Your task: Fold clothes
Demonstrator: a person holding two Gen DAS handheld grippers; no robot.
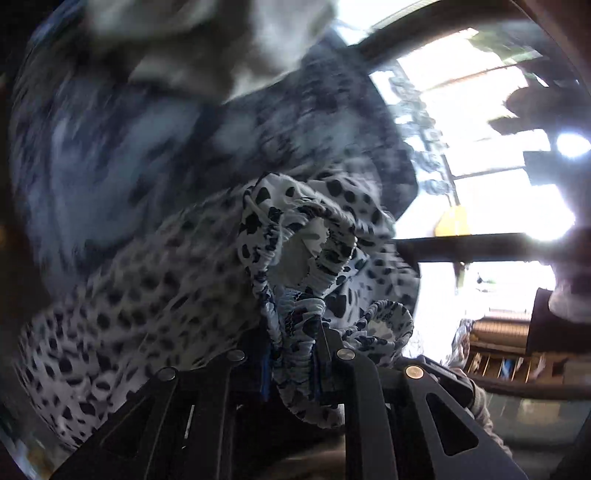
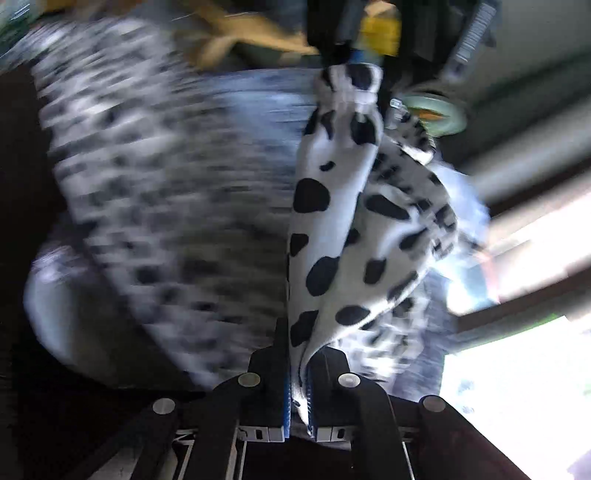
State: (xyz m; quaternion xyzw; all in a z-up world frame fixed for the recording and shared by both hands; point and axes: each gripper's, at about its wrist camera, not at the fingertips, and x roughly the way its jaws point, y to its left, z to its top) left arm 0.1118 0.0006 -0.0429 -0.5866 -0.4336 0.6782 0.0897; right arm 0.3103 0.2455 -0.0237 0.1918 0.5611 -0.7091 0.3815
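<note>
A white garment with black spots (image 1: pixel 147 277) fills the left wrist view, blurred by motion. Its gathered elastic edge (image 1: pixel 295 317) runs between the fingers of my left gripper (image 1: pixel 291 350), which is shut on it. In the right wrist view a fold of the same spotted garment (image 2: pixel 332 221) stretches away from my right gripper (image 2: pixel 301 362), whose blue pads are shut on the cloth. At the top of that view my left gripper (image 2: pixel 351 55) pinches the far end of the fold. The rest of the garment hangs blurred to the left.
Bright windows (image 1: pixel 480 166) with dark frames lie to the right, and a yellow object (image 1: pixel 452 221) hangs there. A pale grey cloth (image 1: pixel 207 37) shows at the top. Yellow fabric (image 2: pixel 251 29) lies beyond the garment. Another bright window (image 2: pixel 517 387) is at the lower right.
</note>
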